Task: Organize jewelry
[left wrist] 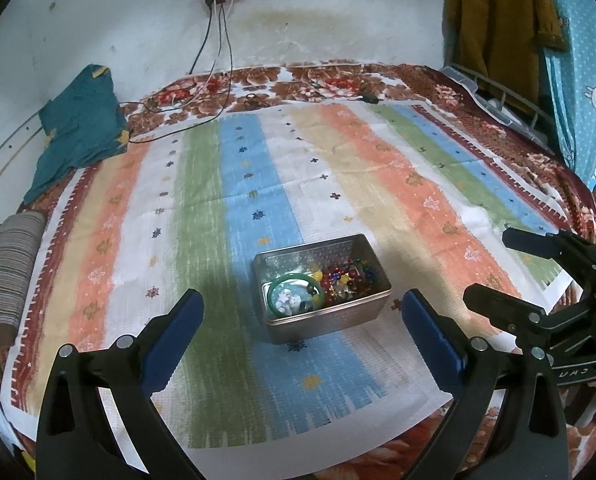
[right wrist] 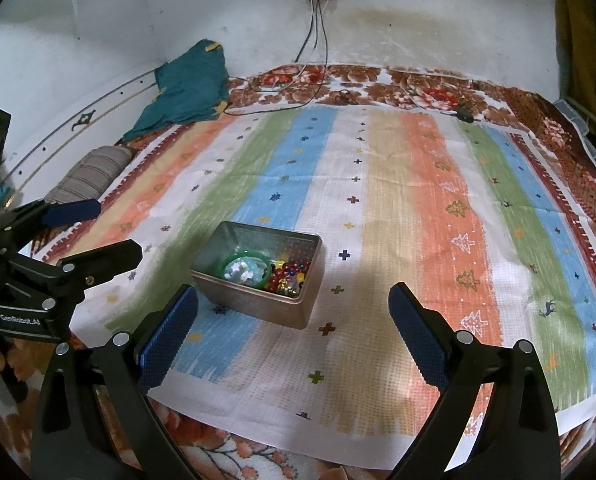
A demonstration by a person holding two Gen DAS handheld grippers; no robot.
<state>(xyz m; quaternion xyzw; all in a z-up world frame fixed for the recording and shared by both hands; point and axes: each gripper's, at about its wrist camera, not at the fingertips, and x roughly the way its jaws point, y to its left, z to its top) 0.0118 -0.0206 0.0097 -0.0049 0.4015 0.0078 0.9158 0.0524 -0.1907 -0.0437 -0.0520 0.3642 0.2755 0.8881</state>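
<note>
Both tongs, the left tongs (left wrist: pixel 301 334) and the right tongs (right wrist: pixel 294 326), hang spread wide and empty above the near edge of the striped cloth (left wrist: pixel 337 184) on the bed. Just beyond them sits an open metal tin (left wrist: pixel 329 316); a green bangle (left wrist: pixel 296 294) and coloured beads (left wrist: pixel 347 282) lie mixed inside. Jewelry gathered in the tin fits sorting ahead or pieces already put away; I cannot tell which.
</note>
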